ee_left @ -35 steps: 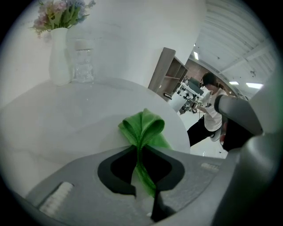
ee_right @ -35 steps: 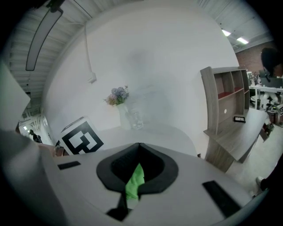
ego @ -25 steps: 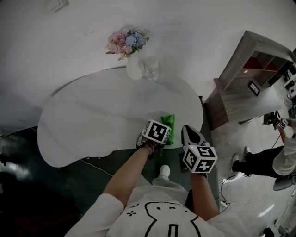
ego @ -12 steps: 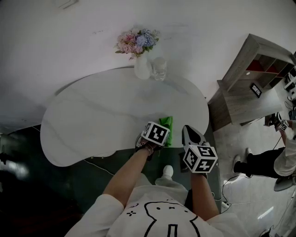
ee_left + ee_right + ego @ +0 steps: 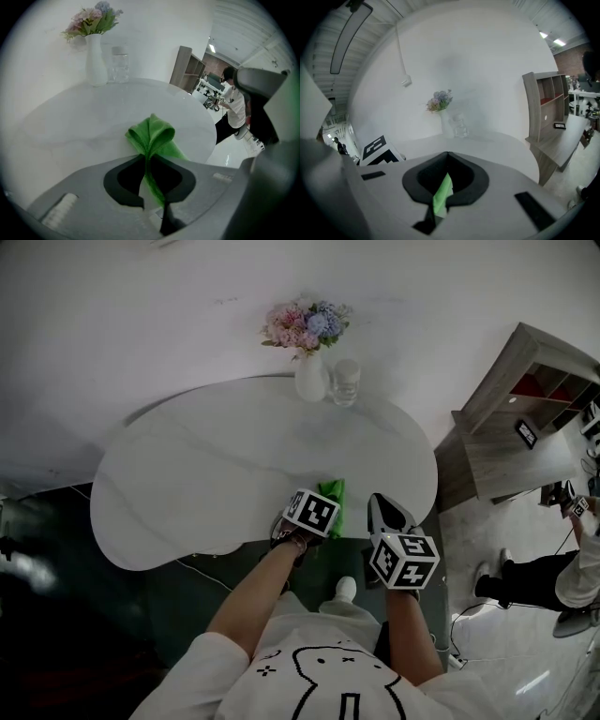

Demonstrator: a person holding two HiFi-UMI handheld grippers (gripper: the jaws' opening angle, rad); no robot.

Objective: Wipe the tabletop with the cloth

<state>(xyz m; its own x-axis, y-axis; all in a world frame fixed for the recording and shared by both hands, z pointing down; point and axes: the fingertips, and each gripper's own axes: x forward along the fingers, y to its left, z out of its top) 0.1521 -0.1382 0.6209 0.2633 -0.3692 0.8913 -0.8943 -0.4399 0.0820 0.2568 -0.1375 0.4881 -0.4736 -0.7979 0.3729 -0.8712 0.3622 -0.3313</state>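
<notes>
On the table (image 5: 216,465), the left gripper (image 5: 149,157) pinches the cloth (image 5: 152,136) and the right gripper (image 5: 447,154) is closed; I would press the cloth flat and sweep evenly.

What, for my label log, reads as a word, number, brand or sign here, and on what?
No readable text.
Left gripper and right gripper: square marker patterns, no letters.
Shirt: a line drawing only.
Frame on the shelf: too small to read.

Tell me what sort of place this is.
Probably a home-style set inside a lab or studio: a white table with a vase of flowers against a bare wall, a wooden shelf unit, and another person nearby.
</notes>
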